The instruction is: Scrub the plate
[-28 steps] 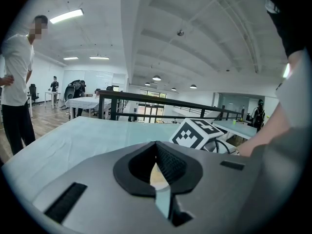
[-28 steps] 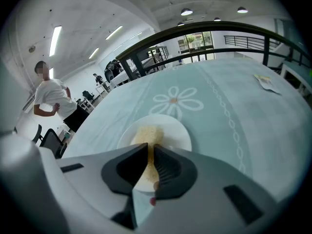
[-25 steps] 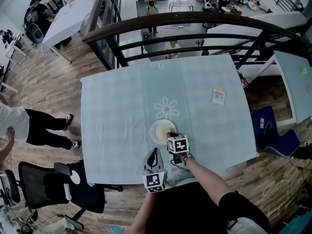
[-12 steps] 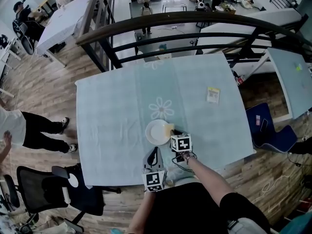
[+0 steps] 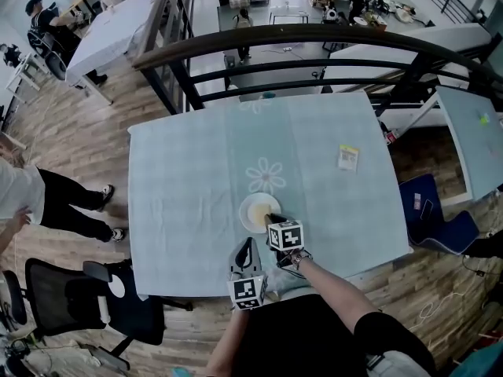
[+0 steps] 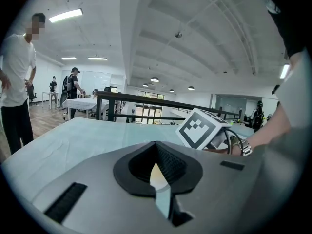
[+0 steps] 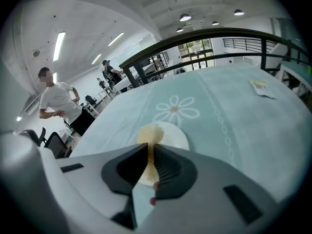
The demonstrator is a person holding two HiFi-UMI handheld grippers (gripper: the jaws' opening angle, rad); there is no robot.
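A white round plate [image 5: 253, 210] lies on the pale green tablecloth, near the table's front edge, just below a printed daisy. My right gripper [image 5: 273, 219] is over the plate's right side, shut on a yellow scrubbing sponge [image 7: 149, 134]. In the right gripper view [image 7: 148, 163] the sponge presses on the plate [image 7: 176, 137]. My left gripper [image 5: 248, 246] hovers just in front of the plate with its jaws together and nothing held. In the left gripper view [image 6: 157, 172] a thin slit between the jaws shows a sliver of the plate.
A small yellow-and-white packet [image 5: 348, 157] lies at the table's right side. A dark railing [image 5: 314, 34] runs behind the table. An office chair [image 5: 75, 297] stands at the front left, a blue seat [image 5: 436, 210] at the right. A person [image 5: 31, 199] stands left of the table.
The right gripper slid the sponge out to the plate's right rim and back over the plate. The left gripper stayed in place.
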